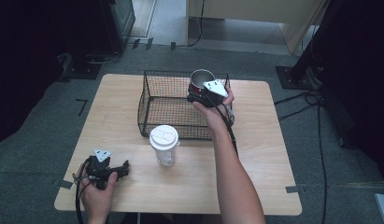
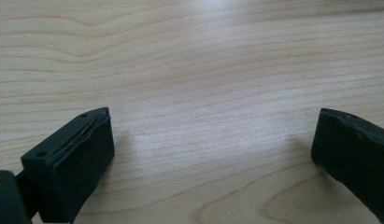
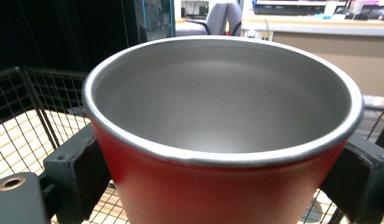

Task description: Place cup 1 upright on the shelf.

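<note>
A red metal cup with a shiny silver inside (image 3: 217, 140) is held by the right gripper (image 1: 202, 94). In the right gripper view, the jaws are about half open and press on the cup's two sides, at 9 o'clock and 3 o'clock of its round wall. The cup stands upright, its open mouth facing up, and nothing can be seen inside it.

In the high view the cup (image 1: 201, 80) hangs over the black wire basket (image 1: 154, 109), near the basket's far right corner, at about 1 o'clock from the basket's middle. The basket floor is straight below the cup, so the coming move looks like a straight drop down into that corner. The wire wall is close by and could be bumped. No things can be seen lying in the basket.

A clear plastic cup with a white lid (image 1: 164, 145) stands on the light wooden table (image 1: 269, 154), just outside the basket's near wall, at 6 o'clock from it.

The left gripper (image 1: 110, 169) rests low over the table at the near left. Its jaws are wide open and nothing is between them. The lidded cup is nearer to this hand.
</note>
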The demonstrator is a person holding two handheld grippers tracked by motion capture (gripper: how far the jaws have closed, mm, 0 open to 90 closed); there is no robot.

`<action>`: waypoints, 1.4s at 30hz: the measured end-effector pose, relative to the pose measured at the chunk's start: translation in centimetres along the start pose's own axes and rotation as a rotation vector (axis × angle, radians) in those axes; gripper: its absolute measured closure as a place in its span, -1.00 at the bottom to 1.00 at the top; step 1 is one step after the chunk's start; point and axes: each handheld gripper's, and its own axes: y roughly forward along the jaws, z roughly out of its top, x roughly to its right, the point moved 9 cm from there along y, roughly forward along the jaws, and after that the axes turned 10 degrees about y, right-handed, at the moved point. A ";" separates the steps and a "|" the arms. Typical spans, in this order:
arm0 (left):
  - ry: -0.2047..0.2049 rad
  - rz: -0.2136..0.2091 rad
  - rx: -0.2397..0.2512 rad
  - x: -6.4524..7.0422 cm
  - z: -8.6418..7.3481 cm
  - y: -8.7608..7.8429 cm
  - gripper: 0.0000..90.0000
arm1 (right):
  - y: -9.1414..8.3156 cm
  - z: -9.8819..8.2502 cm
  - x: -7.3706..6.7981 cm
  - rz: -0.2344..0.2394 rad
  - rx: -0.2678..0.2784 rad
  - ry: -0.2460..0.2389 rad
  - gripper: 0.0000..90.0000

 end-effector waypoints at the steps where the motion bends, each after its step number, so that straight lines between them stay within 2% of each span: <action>1: 0.000 0.000 0.000 0.0 0.0 0.0 -1.00 | 0.1 -0.2 0.0 0.001 -0.008 -0.001 -0.83; 4: 0.005 -0.004 0.000 0.1 0.0 0.0 -1.00 | 0.6 -1.0 0.2 -0.005 -0.034 -0.007 -0.83; 6: 0.005 -0.005 0.000 0.1 0.0 0.0 -1.00 | 0.8 -1.5 0.3 -0.017 -0.049 -0.035 -0.83; 8: 0.004 -0.005 0.002 0.1 0.1 0.0 -1.00 | 1.0 -1.7 0.3 -0.013 -0.059 -0.042 -0.83; 12: 0.004 -0.005 0.002 0.1 0.1 0.0 -1.00 | 1.2 -2.1 0.0 0.000 -0.080 -0.030 -0.83; 15: 0.006 -0.005 0.000 0.1 0.0 0.0 -1.00 | 1.5 -3.3 -0.1 0.008 -0.134 -0.038 -0.83; 20: 0.004 -0.005 0.001 0.1 0.1 0.0 -1.00 | 1.7 -3.9 0.0 0.013 -0.179 -0.038 -0.83; 27: 0.004 -0.005 0.002 0.1 0.1 0.0 -1.00 | 1.8 -4.4 0.0 0.024 -0.218 -0.032 -0.83; 36: 0.006 -0.005 0.000 0.1 0.0 0.0 -1.00 | 1.9 -4.8 -0.1 0.027 -0.248 -0.038 -0.84; 39: 0.004 -0.005 0.001 0.1 0.1 0.0 -1.00 | 1.8 -4.6 -0.1 0.019 -0.237 -0.016 -0.88; 42: 0.005 -0.005 0.001 0.1 0.1 0.0 -1.00 | 1.7 -4.3 -0.2 0.034 -0.220 -0.003 -0.96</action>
